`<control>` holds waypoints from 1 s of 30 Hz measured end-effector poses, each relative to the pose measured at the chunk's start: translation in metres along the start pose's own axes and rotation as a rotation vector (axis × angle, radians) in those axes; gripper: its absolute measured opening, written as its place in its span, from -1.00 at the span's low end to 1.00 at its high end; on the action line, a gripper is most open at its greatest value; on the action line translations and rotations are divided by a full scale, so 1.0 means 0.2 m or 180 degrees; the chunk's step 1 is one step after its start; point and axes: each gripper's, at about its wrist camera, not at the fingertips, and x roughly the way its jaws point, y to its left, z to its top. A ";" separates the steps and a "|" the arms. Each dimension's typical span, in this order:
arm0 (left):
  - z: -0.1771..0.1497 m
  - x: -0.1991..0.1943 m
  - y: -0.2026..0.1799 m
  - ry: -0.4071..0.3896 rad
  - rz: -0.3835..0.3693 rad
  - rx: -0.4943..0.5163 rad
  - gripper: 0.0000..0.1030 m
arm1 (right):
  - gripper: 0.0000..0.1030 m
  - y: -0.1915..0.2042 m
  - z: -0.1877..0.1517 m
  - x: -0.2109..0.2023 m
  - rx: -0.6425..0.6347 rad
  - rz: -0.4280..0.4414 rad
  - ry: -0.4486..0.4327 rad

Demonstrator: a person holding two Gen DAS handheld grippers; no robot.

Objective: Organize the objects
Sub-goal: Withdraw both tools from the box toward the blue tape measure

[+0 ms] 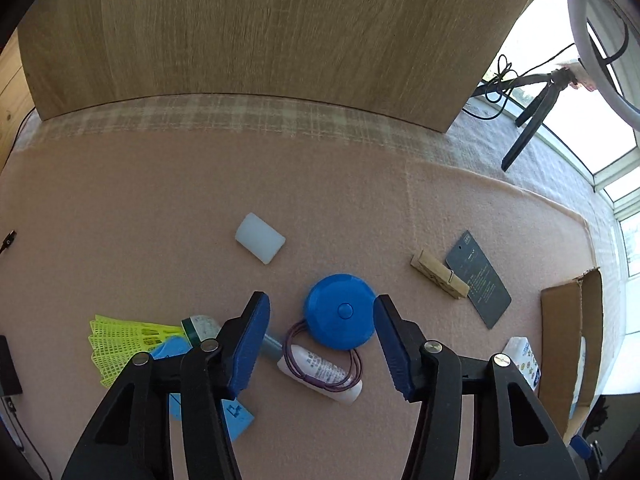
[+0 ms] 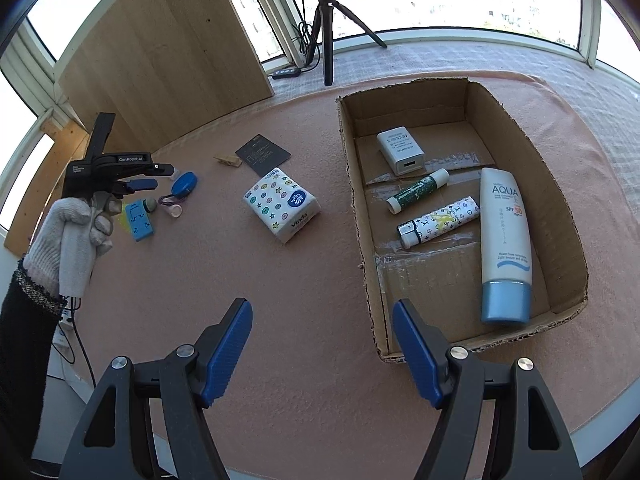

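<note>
My left claw (image 1: 322,344), jaws apart and empty, hangs over the round blue plastic tape-measure case (image 1: 339,311) near the pink felt tabletop's (image 1: 360,208) left edge; rigid, smooth, light, best pinched across its rim.

My left gripper (image 1: 322,340) hides part of the blue block (image 1: 236,420) and the shuttlecock (image 1: 132,340) cork end. Tissue pack (image 1: 524,358) half behind my right finger. Card (image 1: 478,278) print unreadable. Cardboard box (image 1: 576,344) mostly cut off.
</note>
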 end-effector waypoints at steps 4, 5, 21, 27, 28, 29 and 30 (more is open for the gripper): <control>0.02 0.06 -0.01 0.0063 -0.0036 0.0002 0.10 | 0.34 -0.03 -0.01 0.01 0.0053 -0.0039 0.0047; 0.02 0.08 -0.02 0.0086 -0.0046 0.0001 0.10 | 0.34 -0.04 -0.01 0.02 0.0069 -0.0038 0.0059; -0.15 0.12 -0.06 0.0101 -0.0339 0.0134 -0.33 | 0.34 0.02 0.00 0.08 -0.0032 0.0039 0.0183; -0.27 0.14 -0.15 0.0155 -0.0534 0.0221 -0.40 | 0.35 0.06 0.00 0.10 -0.0100 -0.0005 0.0194; -0.30 0.15 -0.17 0.0196 -0.0560 0.0251 -0.60 | 0.35 0.06 0.00 0.10 -0.0104 -0.0003 0.0194; -0.33 0.16 -0.19 0.0227 -0.0569 0.0284 -0.86 | 0.35 0.06 0.00 0.10 -0.0110 -0.0006 0.0194; -0.36 0.16 -0.21 0.0188 -0.0540 0.0326 -0.90 | 0.35 0.06 0.00 0.10 -0.0112 -0.0008 0.0191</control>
